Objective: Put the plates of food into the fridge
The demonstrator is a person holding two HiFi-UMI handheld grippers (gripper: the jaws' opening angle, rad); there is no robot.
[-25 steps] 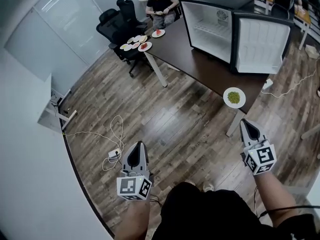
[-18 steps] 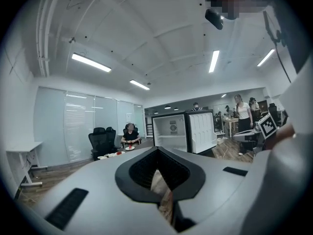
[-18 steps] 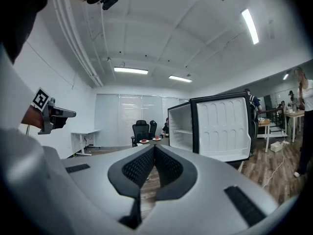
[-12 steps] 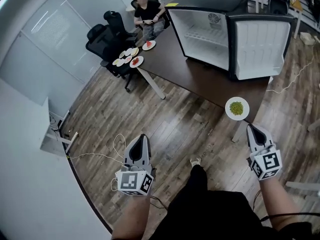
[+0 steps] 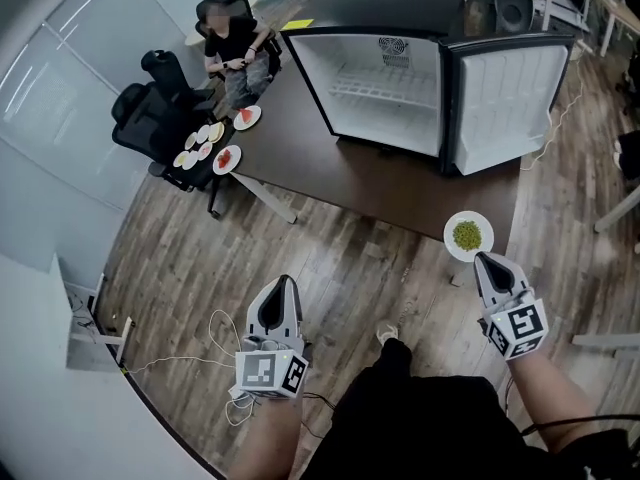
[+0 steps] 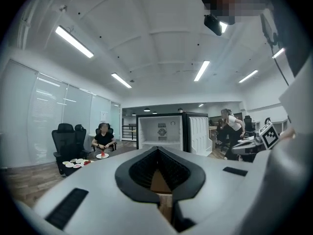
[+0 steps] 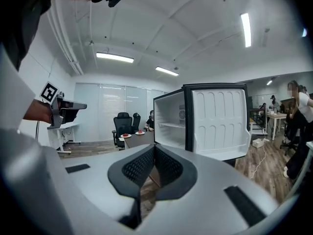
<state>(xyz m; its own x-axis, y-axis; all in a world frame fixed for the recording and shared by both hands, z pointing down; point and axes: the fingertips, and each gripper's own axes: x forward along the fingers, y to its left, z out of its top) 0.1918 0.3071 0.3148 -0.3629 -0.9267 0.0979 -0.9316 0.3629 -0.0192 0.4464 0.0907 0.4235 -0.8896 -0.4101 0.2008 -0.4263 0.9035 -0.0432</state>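
A small fridge [image 5: 385, 83] stands on the dark table [image 5: 350, 173] with its door [image 5: 500, 103] swung open and its white inside bare. A white plate of green food [image 5: 467, 236] lies at the table's near right corner. Several plates with red and pale food [image 5: 205, 148] sit at the table's far left end. My right gripper [image 5: 483, 262] is shut and empty, its tip just short of the green plate. My left gripper [image 5: 283, 285] is shut and empty over the wooden floor. The fridge [image 6: 161, 133] and far plates [image 6: 76, 163] show in the left gripper view.
A seated person [image 5: 235, 43] is at the table's far end beside black office chairs [image 5: 150, 118]. A white cable with a socket strip [image 5: 225, 323] trails on the floor at the left. A glass wall [image 5: 70, 68] runs along the left. Another person [image 7: 296, 131] stands at the right.
I have walked closer to the table: fridge and plates have shifted left and nearer in the head view. The right gripper has come close to the green plate. Both grippers stayed shut.
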